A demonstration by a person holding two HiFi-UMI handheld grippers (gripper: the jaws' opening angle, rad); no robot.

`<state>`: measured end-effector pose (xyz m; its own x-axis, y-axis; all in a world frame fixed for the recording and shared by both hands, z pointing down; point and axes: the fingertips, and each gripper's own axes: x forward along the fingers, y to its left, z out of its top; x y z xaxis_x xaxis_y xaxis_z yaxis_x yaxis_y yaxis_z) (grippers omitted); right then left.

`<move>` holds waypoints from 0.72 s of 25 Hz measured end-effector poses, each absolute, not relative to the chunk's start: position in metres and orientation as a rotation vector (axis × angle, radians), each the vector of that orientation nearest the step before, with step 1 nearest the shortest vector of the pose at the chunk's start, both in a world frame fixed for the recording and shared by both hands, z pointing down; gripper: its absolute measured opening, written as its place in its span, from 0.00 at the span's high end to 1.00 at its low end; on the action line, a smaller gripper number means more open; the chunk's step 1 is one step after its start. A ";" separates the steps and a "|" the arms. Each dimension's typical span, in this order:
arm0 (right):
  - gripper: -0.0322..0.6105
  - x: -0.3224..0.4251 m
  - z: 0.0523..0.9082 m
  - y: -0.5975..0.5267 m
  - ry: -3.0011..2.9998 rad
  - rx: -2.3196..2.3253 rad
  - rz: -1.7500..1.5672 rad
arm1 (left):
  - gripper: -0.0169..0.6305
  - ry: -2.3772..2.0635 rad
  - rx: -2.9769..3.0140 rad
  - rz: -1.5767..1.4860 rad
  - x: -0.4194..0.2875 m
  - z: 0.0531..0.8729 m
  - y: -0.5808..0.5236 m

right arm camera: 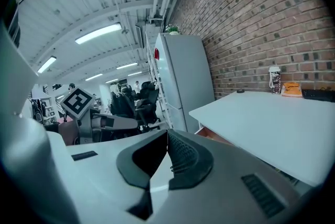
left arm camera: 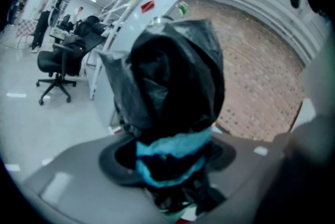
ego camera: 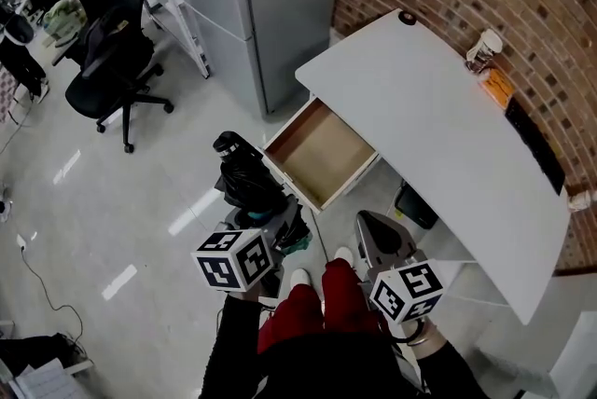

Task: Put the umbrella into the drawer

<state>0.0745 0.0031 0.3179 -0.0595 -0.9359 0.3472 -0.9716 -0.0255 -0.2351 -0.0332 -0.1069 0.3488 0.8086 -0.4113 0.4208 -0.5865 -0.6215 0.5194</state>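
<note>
Umbrella [left arm camera: 172, 76] clamped between left tool [left arm camera: 168, 157] jaws, near open drawer [ego camera: 322, 155].

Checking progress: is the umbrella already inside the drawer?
No, the open drawer holds nothing, and the umbrella is clamped in the left hand-held gripper outside it.

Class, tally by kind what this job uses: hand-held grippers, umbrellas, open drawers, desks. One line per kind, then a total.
Hand-held grippers: 2 (left hand-held gripper, right hand-held gripper)
Umbrella: 1
Open drawer: 1
Desk: 1
Total: 5
</note>
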 end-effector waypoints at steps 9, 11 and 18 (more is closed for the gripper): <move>0.94 0.099 0.354 -0.033 -2.118 1.987 0.671 | 0.55 -0.753 2.263 0.411 0.000 0.388 -0.127; 0.94 0.108 0.365 -0.041 -2.112 1.969 0.691 | 0.55 -0.760 2.241 0.422 0.010 0.399 -0.132; 0.94 0.127 0.403 -0.069 -2.121 1.865 0.765 | 0.55 -0.777 2.165 0.460 0.044 0.440 -0.148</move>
<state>0.1274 -0.0693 0.4034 -0.1735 -0.8575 0.4844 -0.9693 0.0615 -0.2382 0.0444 -0.1485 0.4398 0.7482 -0.3797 0.5442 -0.6597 -0.5135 0.5487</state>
